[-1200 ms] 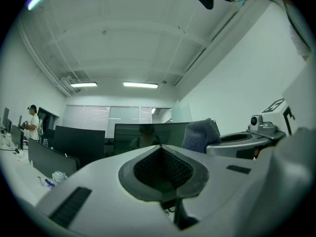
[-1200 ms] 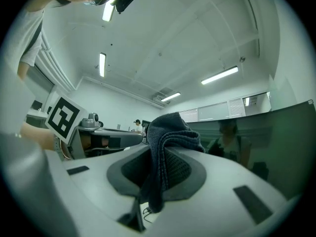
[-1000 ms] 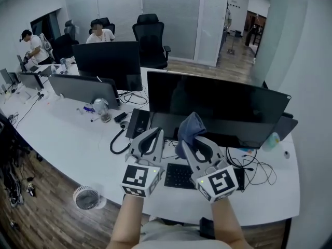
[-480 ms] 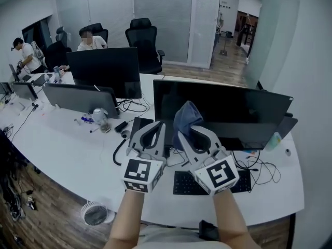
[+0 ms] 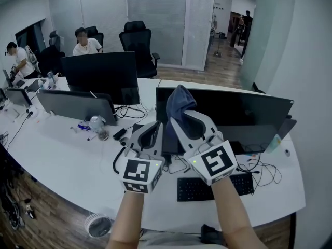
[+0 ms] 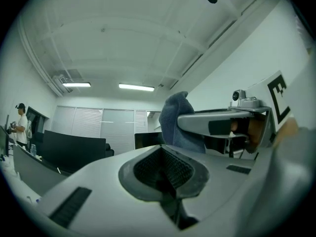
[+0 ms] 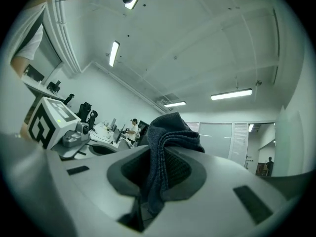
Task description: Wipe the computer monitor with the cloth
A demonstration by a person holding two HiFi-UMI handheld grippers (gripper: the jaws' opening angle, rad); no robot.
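A wide black monitor [image 5: 244, 115] stands on the white desk [image 5: 62, 154], its screen dark. My right gripper [image 5: 182, 114] is raised in front of the monitor's upper left corner, shut on a dark blue cloth [image 5: 177, 102] that bunches up above its jaws. In the right gripper view the cloth [image 7: 165, 147] hangs pinched between the jaws. My left gripper [image 5: 151, 135] is beside it at the left, lower, shut with nothing in it. The left gripper view shows the cloth [image 6: 178, 125] and the right gripper to its right.
A black keyboard [image 5: 207, 188] lies in front of the monitor, with cables [image 5: 259, 167] to its right. Two more monitors [image 5: 101, 74] stand at the left. People [image 5: 83, 41] sit at the far desks. A small fan [image 5: 98, 224] stands on the wood floor.
My right gripper has risen with the cloth from the monitor's lower edge to its top left corner. The left gripper stayed low beside it. The view has tilted up slightly.
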